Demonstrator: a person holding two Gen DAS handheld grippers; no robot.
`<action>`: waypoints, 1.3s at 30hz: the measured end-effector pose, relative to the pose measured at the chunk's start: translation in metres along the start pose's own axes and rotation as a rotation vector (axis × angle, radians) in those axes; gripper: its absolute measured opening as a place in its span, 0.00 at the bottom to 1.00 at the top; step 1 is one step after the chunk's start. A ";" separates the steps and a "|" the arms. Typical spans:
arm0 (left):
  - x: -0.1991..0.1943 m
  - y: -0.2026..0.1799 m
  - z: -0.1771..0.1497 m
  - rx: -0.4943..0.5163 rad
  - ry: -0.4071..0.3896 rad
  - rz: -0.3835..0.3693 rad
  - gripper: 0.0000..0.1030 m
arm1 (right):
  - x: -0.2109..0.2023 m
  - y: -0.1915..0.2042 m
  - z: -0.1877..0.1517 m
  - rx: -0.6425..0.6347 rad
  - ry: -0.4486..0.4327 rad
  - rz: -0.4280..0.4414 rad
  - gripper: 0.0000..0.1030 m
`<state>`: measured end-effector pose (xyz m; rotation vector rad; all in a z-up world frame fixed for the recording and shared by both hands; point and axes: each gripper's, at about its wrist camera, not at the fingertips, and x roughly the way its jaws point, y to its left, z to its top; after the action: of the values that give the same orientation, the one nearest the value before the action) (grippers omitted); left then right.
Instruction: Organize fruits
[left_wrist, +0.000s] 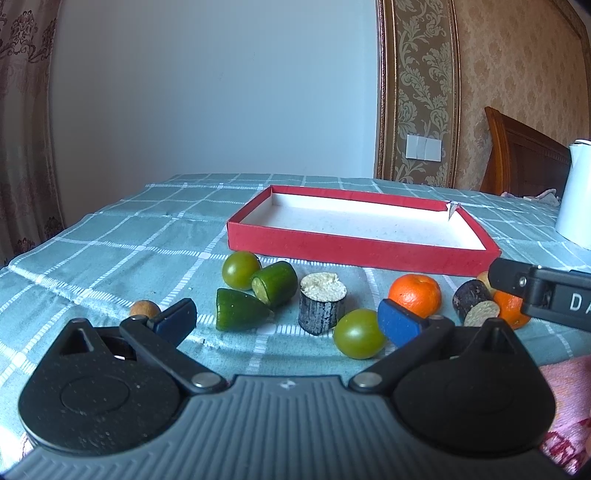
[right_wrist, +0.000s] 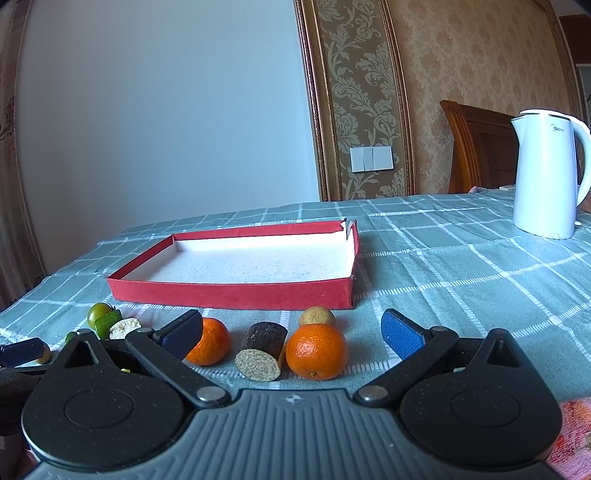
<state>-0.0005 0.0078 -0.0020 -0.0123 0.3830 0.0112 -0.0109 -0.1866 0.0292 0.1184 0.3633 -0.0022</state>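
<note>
in front of the red box (right_wrist: 236, 293), on the checked cloth of the surface (right_wrist: 461, 266), lies all the fruit; the box itself holds nothing yet. my right jaws (right_wrist: 291, 338) stand wide apart and empty, around an orange (right_wrist: 317, 350) and a dark cut log piece (right_wrist: 262, 350) that touches it. closing now, i judge, would catch both, or roll the orange off sideways. a second orange (right_wrist: 212, 341) sits just beside my left-hand finger, and a small tan ball (right_wrist: 317, 316) lies behind the first orange, toward the box. my left jaws (left_wrist: 291, 323) are also apart and empty, near a green tomato (left_wrist: 358, 334) by the blue pad. round fruit could slip from a loose pinch. further from the box corner, an upright log piece (left_wrist: 322, 302), two green cucumber chunks (left_wrist: 275, 284) (left_wrist: 240, 309) and another tomato (left_wrist: 241, 269) crowd together. my two grippers are close, so they might collide. a white kettle (right_wrist: 546, 173) stands well right of the box.
</note>
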 end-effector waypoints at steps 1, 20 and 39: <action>0.000 0.000 0.000 0.000 0.000 0.000 1.00 | 0.000 0.000 0.000 0.000 0.000 0.000 1.00; 0.000 0.002 -0.001 -0.003 0.009 0.003 1.00 | 0.002 0.001 0.001 0.007 0.004 0.002 1.00; 0.000 0.002 0.000 -0.007 0.013 0.001 1.00 | 0.003 0.000 0.000 0.014 0.008 0.006 1.00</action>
<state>-0.0001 0.0099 -0.0022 -0.0191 0.3955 0.0133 -0.0080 -0.1862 0.0285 0.1330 0.3705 0.0017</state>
